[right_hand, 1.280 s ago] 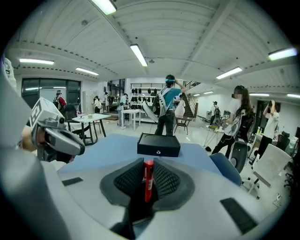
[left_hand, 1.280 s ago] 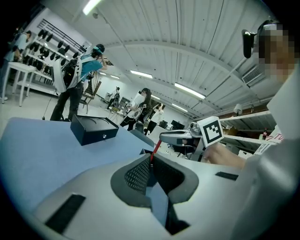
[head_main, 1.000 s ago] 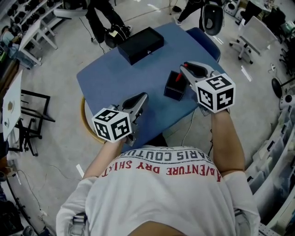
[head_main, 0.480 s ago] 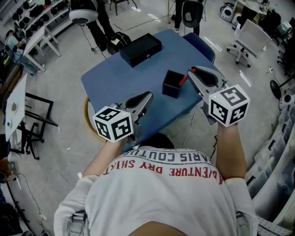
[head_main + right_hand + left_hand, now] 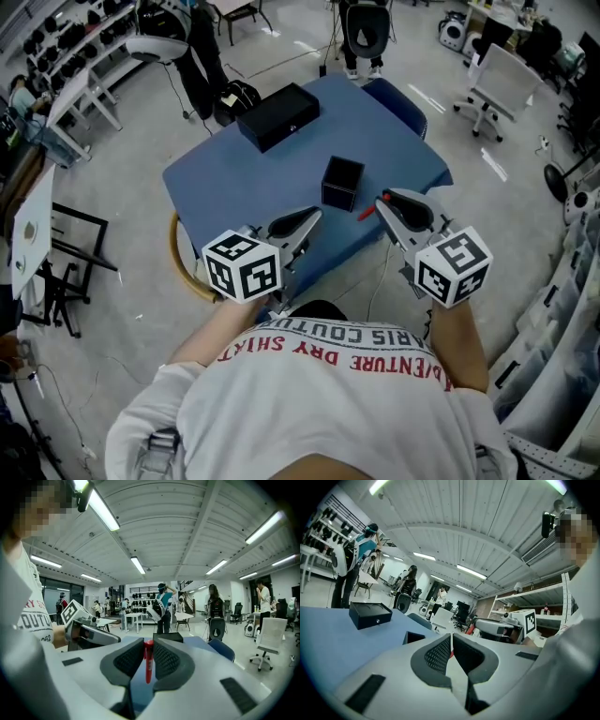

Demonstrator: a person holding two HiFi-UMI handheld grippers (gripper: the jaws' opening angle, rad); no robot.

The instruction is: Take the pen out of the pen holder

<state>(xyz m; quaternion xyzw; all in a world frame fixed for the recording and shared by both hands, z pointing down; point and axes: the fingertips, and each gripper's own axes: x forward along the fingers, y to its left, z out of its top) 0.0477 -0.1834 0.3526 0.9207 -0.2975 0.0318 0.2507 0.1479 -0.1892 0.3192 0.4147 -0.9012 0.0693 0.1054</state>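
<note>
Pen [image 5: 367, 213] now out of pen holder [image 5: 342, 183]

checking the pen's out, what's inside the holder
Holder shows only a dark, empty-looking opening from above; its bottom is lost in shadow. The pen is outside, in the right gripper.

Red pen [image 5: 367, 213] held clear of black pen holder [image 5: 339, 194].

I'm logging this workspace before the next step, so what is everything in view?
table: one, blue, centre
pen holder: one, black, open-topped, on the table near its front
box: one, black, closed, on the table's far side
pen: one, red, outside the pen holder, in the right gripper
chairs: several, white or black, around the room
people: several, standing in the background
left gripper: grey, jaws together, empty
right gripper: grey, shut on the pen
</note>
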